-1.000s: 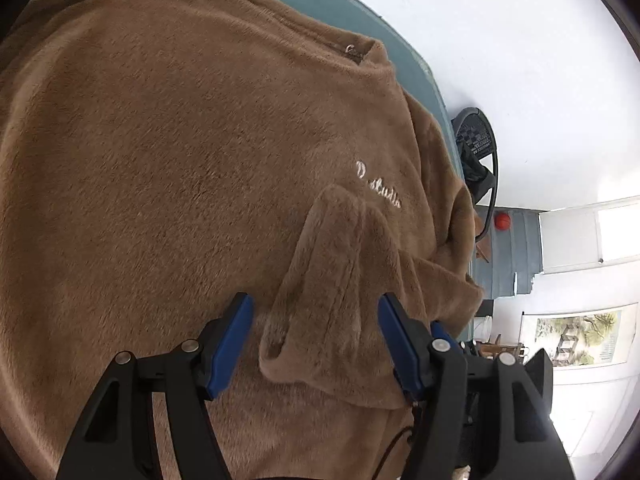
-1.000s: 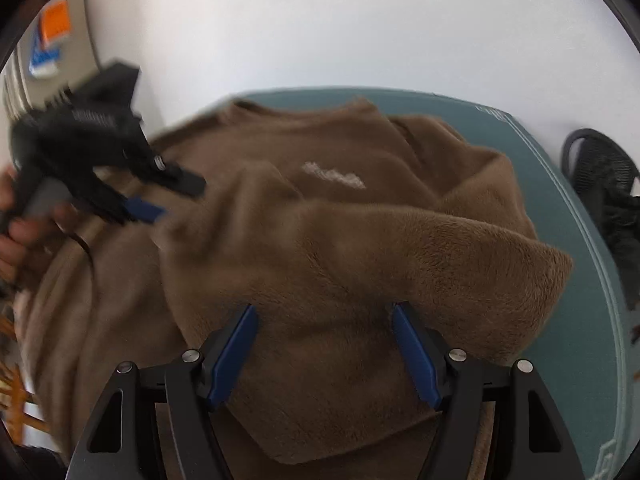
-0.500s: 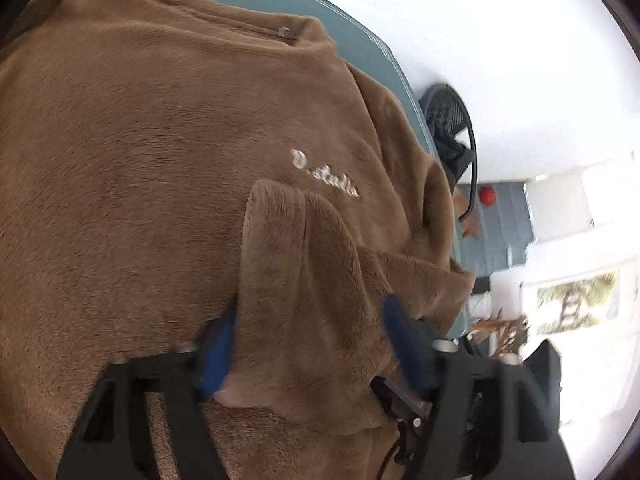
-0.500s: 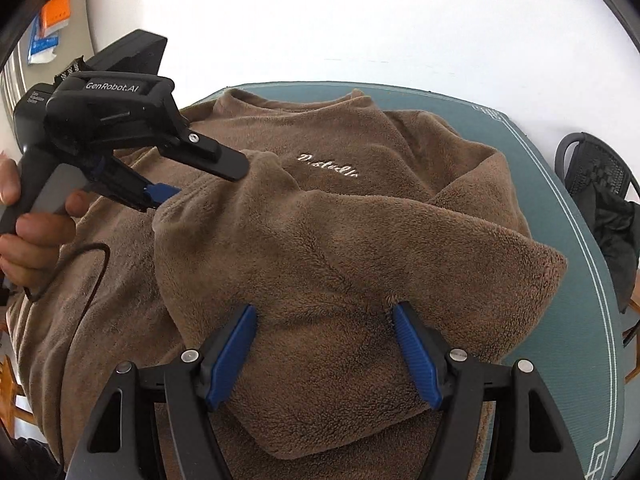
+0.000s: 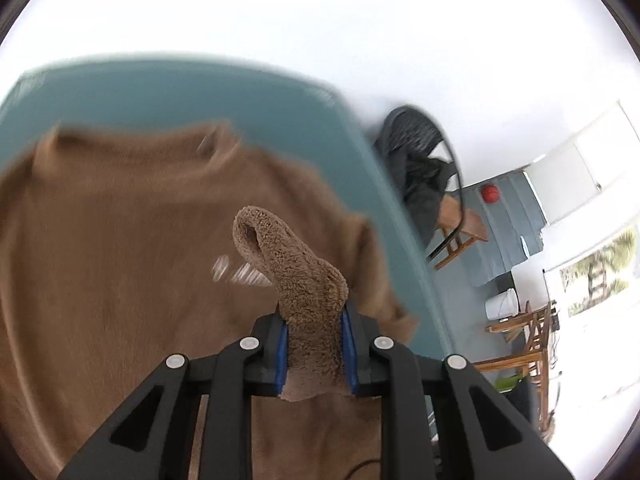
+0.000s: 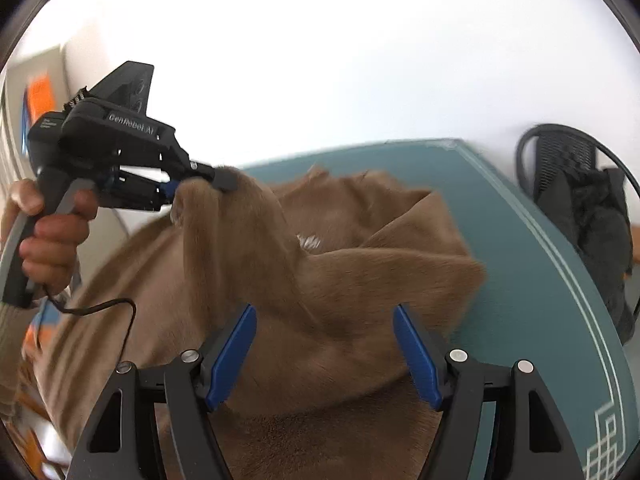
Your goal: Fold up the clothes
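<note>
sweater (image 6: 340, 360) on table (image 6: 540, 280) | sleeve (image 5: 296, 272) raised above sweater | chair (image 6: 580, 200) right of table

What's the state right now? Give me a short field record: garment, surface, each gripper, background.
garment: brown fleece sweater, spread out, white script on the chest
surface: teal table
left gripper: jaws closing, pads pressing on the sleeve cuff, cuff raised off the sweater body
right gripper: open, hanging over a folded bulge of the sweater, not gripping
left hand: around the left gripper's handle
background: black chair beyond the table, white wall
</note>
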